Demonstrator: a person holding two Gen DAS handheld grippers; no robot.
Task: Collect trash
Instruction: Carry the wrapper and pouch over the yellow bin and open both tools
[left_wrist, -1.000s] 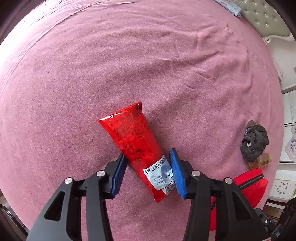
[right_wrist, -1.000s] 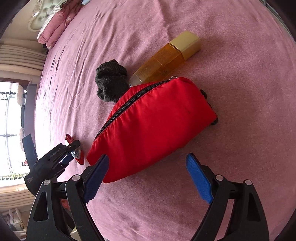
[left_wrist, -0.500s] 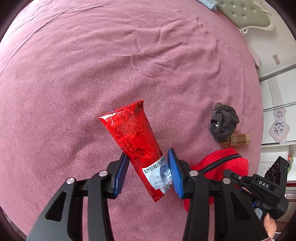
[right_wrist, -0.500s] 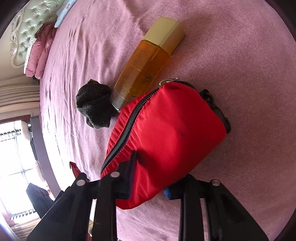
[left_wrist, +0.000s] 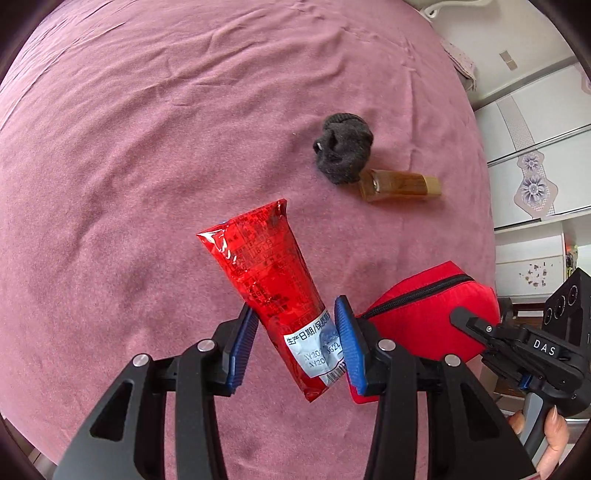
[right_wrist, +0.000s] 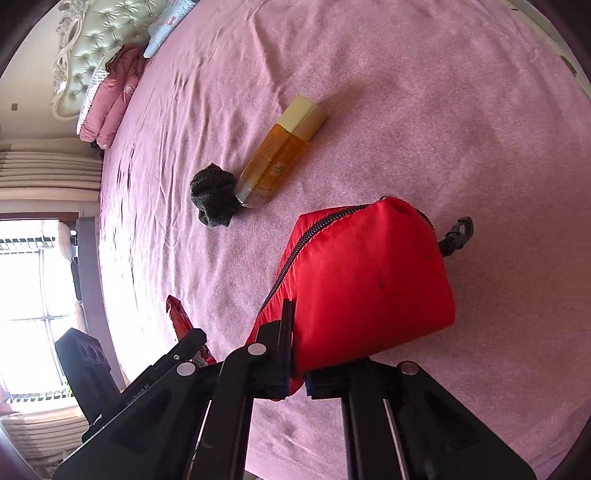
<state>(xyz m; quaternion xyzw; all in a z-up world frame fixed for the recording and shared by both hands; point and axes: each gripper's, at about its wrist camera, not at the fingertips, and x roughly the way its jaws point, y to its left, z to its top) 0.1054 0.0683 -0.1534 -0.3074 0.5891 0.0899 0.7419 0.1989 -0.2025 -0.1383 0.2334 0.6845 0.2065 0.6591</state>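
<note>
My left gripper (left_wrist: 295, 341) is shut on a red plastic wrapper (left_wrist: 269, 280) with a white date label and holds it up above the pink bedspread (left_wrist: 147, 147). My right gripper (right_wrist: 297, 373) is shut on the near end of a red zip pouch (right_wrist: 369, 288), lifted off the bed. The pouch also shows in the left wrist view (left_wrist: 424, 314), just right of the wrapper. The wrapper's edge shows in the right wrist view (right_wrist: 181, 321), left of the pouch.
A dark grey balled sock (left_wrist: 341, 153) and an amber bottle with a pale cap (left_wrist: 400, 184) lie together on the bed beyond the grippers. A headboard and pink pillows (right_wrist: 107, 103) are at the far end. Cabinets (left_wrist: 535, 166) stand at the right.
My left gripper closed on the wrapper and lifted it towards the pouch. My right gripper closed on the pouch's end and raised it.
</note>
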